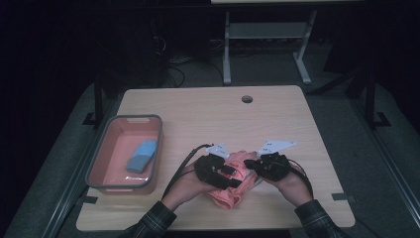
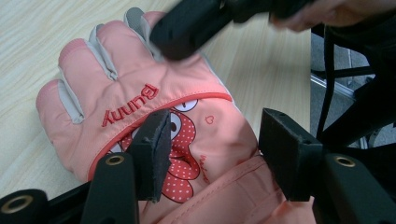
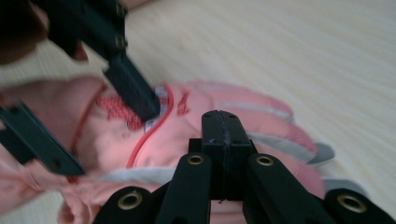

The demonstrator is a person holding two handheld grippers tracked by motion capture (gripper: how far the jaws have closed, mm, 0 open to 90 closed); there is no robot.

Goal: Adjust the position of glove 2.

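Two grippers work one pink glove (image 1: 236, 173) that lies near the desk's (image 1: 198, 119) front edge, right of the middle. Padded and soft, it looks light, will fold under any pinch, and its smooth shell may slip; the cuff seems the surest hold. Left gripper (image 2: 212, 156) is released, its jaws standing apart over the glove's back just below the knuckles, no pad pressing. Right gripper (image 3: 220, 133) is clenched on nothing, its tip by the glove's fingers (image 3: 275, 116).
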